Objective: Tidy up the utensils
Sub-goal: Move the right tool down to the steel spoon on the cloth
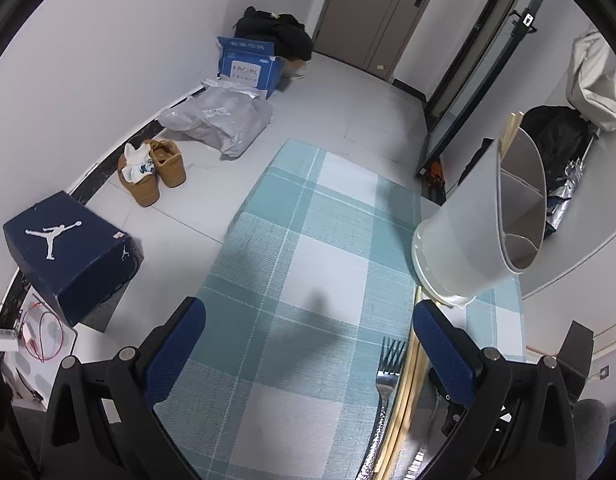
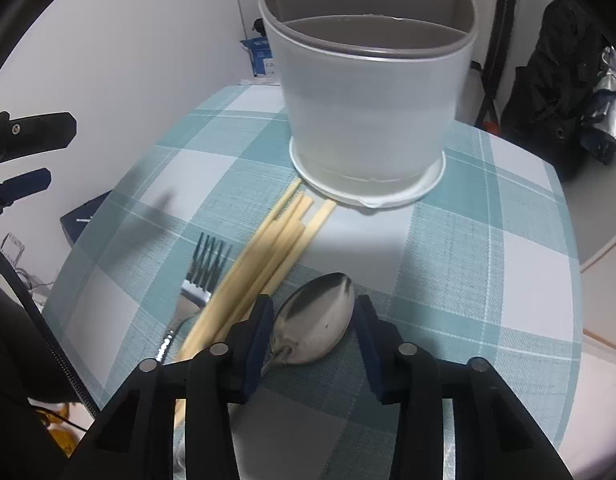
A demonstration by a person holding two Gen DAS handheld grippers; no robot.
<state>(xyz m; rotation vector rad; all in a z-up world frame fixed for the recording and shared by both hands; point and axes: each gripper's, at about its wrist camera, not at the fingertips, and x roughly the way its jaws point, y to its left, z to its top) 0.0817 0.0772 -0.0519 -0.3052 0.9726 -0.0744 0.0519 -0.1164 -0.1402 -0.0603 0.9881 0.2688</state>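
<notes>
White-walled room w/ grey tile floor; your work surface is a table under a teal-and-white checked cloth. On the floor by the wall: a navy shoebox w/ white jumping-figure logo, a pair of tan shoes, a grey plastic mailer bag and a blue cardboard box.

Your right gripper sits low over the cloth, blue-padded fingers spread either side of the shiny metal spoon's bowl; whether the pads touch it, can't tell. Spoon lies flat, bowl pointing toward the pale translucent round utensil holder w/ grey divided insert, which stands upright farther back. A bundle of pale wooden chopsticks lies just left of the spoon, tips reaching the holder's base. A metal fork lies beside the chopsticks, on their left. One more chopstick pair pokes out of the holder's back compartment.

Your left gripper hangs above the cloth's left part, fingers wide apart, holding nothing.
</notes>
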